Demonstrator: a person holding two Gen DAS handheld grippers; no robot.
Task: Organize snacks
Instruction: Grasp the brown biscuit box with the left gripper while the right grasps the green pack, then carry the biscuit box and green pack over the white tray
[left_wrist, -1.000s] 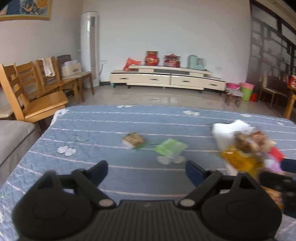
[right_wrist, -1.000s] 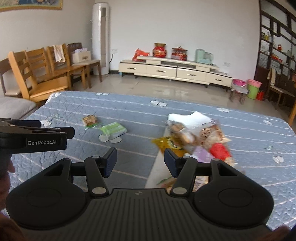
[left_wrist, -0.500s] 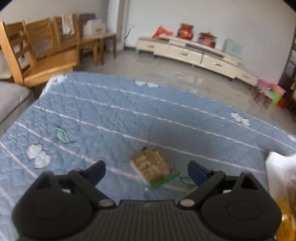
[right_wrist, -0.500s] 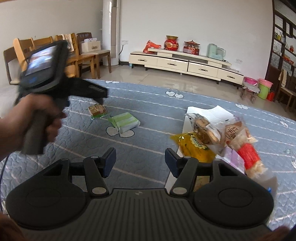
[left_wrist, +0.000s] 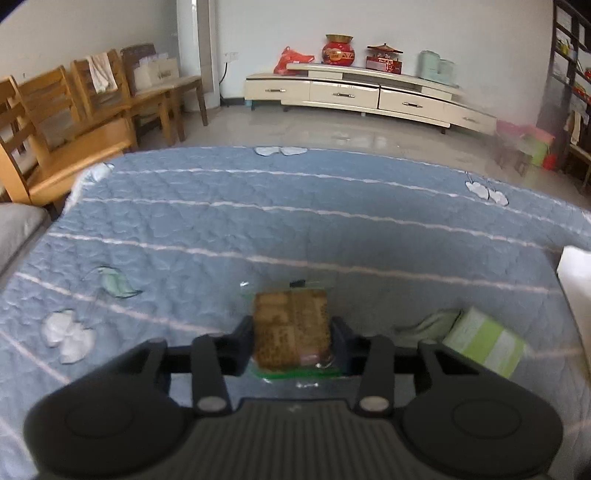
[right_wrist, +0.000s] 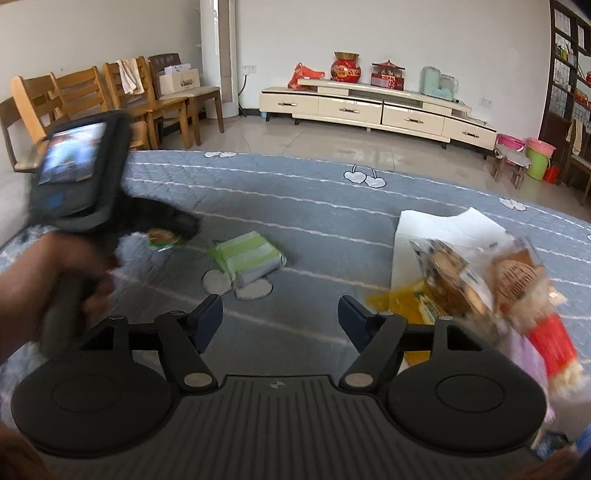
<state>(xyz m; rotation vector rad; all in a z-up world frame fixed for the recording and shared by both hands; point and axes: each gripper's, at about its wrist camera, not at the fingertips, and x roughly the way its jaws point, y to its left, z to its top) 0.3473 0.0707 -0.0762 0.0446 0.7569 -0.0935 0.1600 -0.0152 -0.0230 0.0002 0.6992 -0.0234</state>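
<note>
A brown snack in a clear, green-edged wrapper (left_wrist: 291, 328) lies on the blue quilted cover (left_wrist: 295, 221). My left gripper (left_wrist: 291, 341) is shut on it, one pad pressing each side. In the right wrist view that same left gripper (right_wrist: 166, 230), held by a hand, grips the snack (right_wrist: 160, 235) at the left. A green striped pack (right_wrist: 247, 258) lies just right of it, also the green pack (left_wrist: 484, 347). My right gripper (right_wrist: 280, 317) hovers over bare cover, its jaws opening with nothing between them. A pile of mixed snacks (right_wrist: 461, 288) sits on a white sheet (right_wrist: 443, 229).
Wooden chairs (left_wrist: 74, 122) stand past the cover's left edge, beside a grey sofa (left_wrist: 18, 229). A low cream cabinet (right_wrist: 369, 107) lines the far wall. Pink and green buckets (right_wrist: 535, 155) stand at the far right. A yellow packet (right_wrist: 391, 299) lies by the right gripper's right finger.
My left gripper moved forward and down to the brown snack and closed on it. My right gripper shifted forward, and its jaws spread wider.
</note>
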